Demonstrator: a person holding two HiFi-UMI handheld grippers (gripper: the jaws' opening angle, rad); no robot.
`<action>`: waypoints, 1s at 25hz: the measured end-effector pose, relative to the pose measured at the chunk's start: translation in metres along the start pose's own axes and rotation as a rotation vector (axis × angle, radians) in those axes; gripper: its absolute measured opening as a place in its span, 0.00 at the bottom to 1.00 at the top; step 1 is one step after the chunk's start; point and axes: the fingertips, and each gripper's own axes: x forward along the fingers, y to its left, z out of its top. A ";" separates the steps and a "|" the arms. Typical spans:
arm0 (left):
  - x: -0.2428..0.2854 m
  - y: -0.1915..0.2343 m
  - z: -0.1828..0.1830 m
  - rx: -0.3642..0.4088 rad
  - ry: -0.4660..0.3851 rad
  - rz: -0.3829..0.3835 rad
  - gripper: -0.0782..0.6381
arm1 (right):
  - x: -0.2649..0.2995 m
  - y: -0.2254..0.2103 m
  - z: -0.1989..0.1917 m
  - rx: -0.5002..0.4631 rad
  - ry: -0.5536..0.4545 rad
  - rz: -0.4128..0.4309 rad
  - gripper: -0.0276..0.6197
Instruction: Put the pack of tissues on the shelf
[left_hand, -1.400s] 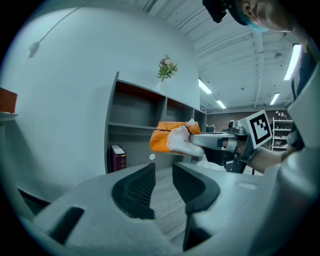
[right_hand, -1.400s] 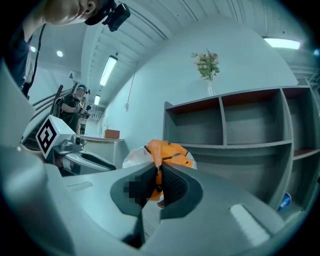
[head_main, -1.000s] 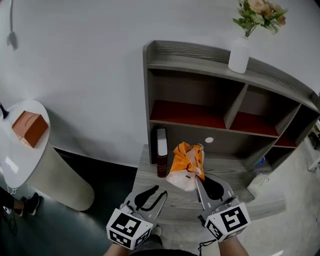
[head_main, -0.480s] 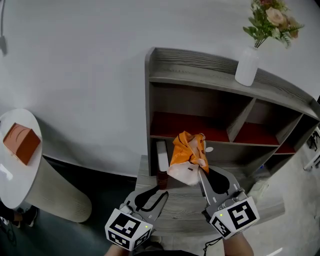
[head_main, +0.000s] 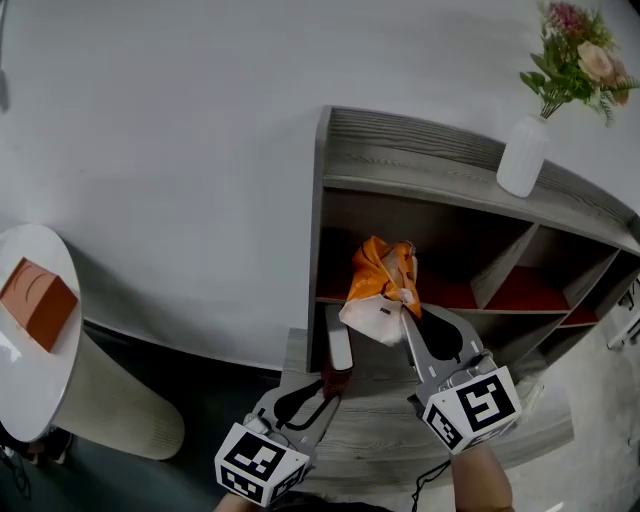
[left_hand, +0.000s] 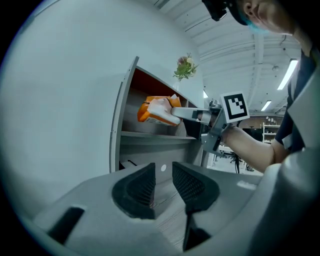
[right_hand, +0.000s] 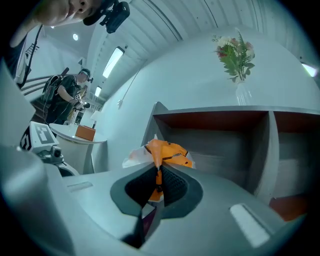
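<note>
Head view takes in the most: the grey shelf unit (head_main: 420, 165) stands ahead of both grippers against a white wall, with a round white table (head_main: 20, 400) well off to the left of the left gripper (head_main: 318, 392) and an orange-brown box (head_main: 37, 300) on it. A white vase (head_main: 523, 155) of flowers (head_main: 580, 65) stands on the shelf's top board, up and to the right of the right gripper (head_main: 408, 325). Only this view shows a white upright item (head_main: 338, 340) and a dark bottle (head_main: 335, 380) just ahead of the left gripper's tips, low by the unit's left wall. The right gripper view alone shows a person (right_hand: 70, 95) standing in the room far to that gripper's left, beyond the table. It also shows the upright divider (right_hand: 267, 150) ahead and to the right. The left gripper view gives the side-on look: the right gripper reaches in from the right and carries the pack level with the mouth of the upper left compartment, above its floor board. The right gripper's jaws are pinched almost together on a fold of the orange and white pack of tissues (head_main: 383, 290), which sticks out ahead of the tips, in the air. The left gripper hangs lower, its jaws a modest gap apart with nothing between them.
</note>
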 end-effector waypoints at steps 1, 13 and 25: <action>0.001 0.003 -0.001 -0.003 0.005 -0.002 0.25 | 0.007 -0.001 -0.001 -0.002 0.003 0.001 0.05; 0.011 0.029 -0.007 -0.005 0.009 -0.028 0.25 | 0.068 -0.001 -0.023 -0.019 0.101 0.004 0.06; 0.013 0.038 -0.021 -0.041 0.035 -0.029 0.25 | 0.078 -0.003 -0.034 -0.018 0.105 -0.049 0.14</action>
